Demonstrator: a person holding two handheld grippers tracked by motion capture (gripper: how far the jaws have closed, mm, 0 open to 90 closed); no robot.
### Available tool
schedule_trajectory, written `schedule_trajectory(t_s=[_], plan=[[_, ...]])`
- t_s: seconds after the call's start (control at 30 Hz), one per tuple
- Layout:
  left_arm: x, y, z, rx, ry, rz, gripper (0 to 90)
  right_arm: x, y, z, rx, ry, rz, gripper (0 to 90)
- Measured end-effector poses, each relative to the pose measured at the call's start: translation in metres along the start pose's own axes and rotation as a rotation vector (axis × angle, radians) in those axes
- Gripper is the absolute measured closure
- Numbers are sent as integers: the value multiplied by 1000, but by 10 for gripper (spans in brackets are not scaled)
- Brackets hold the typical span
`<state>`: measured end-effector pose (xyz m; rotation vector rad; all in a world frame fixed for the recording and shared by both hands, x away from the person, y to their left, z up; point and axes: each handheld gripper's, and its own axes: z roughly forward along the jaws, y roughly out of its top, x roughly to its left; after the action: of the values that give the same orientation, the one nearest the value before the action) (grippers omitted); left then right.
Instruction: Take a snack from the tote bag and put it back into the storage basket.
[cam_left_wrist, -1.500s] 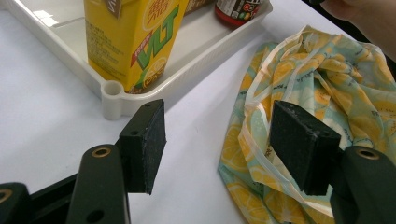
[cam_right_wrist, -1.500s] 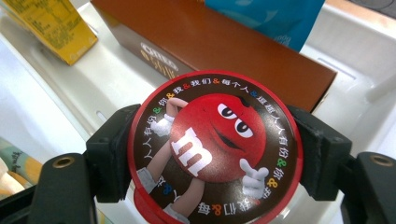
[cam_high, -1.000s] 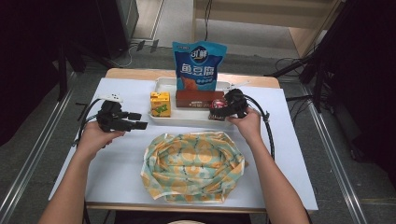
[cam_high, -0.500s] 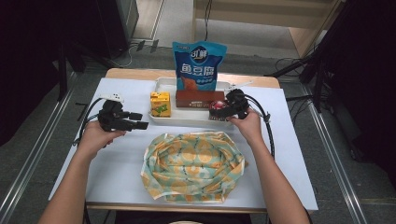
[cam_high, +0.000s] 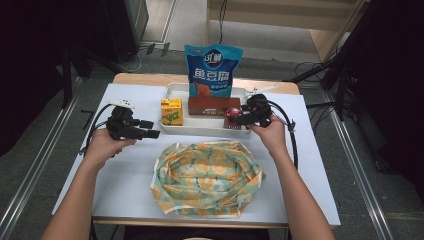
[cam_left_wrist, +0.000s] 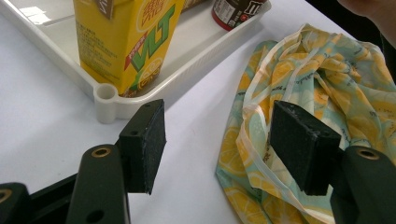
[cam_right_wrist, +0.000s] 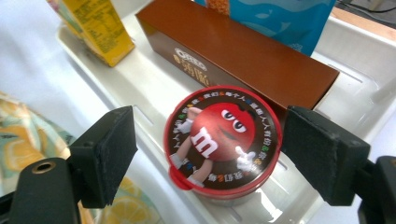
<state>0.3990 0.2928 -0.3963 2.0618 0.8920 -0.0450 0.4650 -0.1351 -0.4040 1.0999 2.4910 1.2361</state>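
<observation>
Your right gripper (cam_right_wrist: 210, 154) has just been opening its jaws, now apart astride the candy tub (cam_right_wrist: 223, 142); rigid, slick-sided, grip below its lid.

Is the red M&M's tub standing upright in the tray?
Upright: the M&M's tub stands in the white tray with its lid facing up.
</observation>
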Motion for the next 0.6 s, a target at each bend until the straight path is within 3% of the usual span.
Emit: schedule_trajectory(t_s=[0.6], plan=[[1, 1, -2, -4, -3, -10, 366, 25, -8, -25, -24, 49, -33, 190]])
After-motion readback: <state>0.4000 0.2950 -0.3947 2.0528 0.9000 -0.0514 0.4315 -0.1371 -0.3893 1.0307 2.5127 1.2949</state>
